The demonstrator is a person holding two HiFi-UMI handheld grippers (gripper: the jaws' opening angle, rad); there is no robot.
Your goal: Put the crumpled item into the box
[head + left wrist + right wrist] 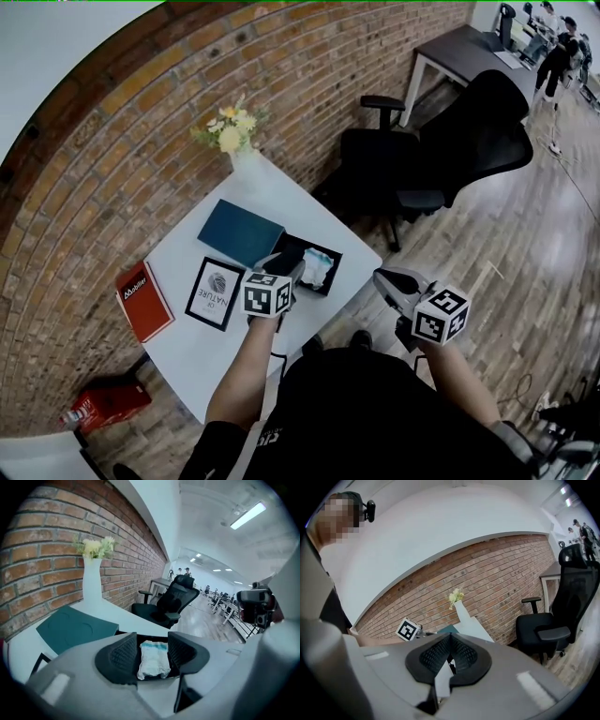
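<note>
Head view: white table [202,347] set against a brick wall. The black box [302,242] sits near the table's right edge, open on top. The crumpled item [317,267], white with a pale blue band, lies inside it. The left gripper [286,265] is held just left of the box, its jaws pointing at the box. The right gripper [389,281] hangs off the table's edge, right of centre, over the wood floor. Also on the table are a teal cover [240,232] touching the box's left side, a framed card [215,292], a red book [142,301] and a vase of flowers [234,141] at the far end. An office chair [450,150] stands at the upper right.

Left gripper view: the left gripper [152,639] has its jaws apart. The crumpled item [153,660] shows in the gap, and neither pad presses on it. The vase [92,581] and the teal cover [75,627] are at left.

Right gripper view: the right gripper [450,640] has its jaws together, with no object seen between the pads. Beyond them, the left gripper's marker cube [407,630] is at centre left, with the vase [461,609] behind it. The chair [562,616] is at right.
</note>
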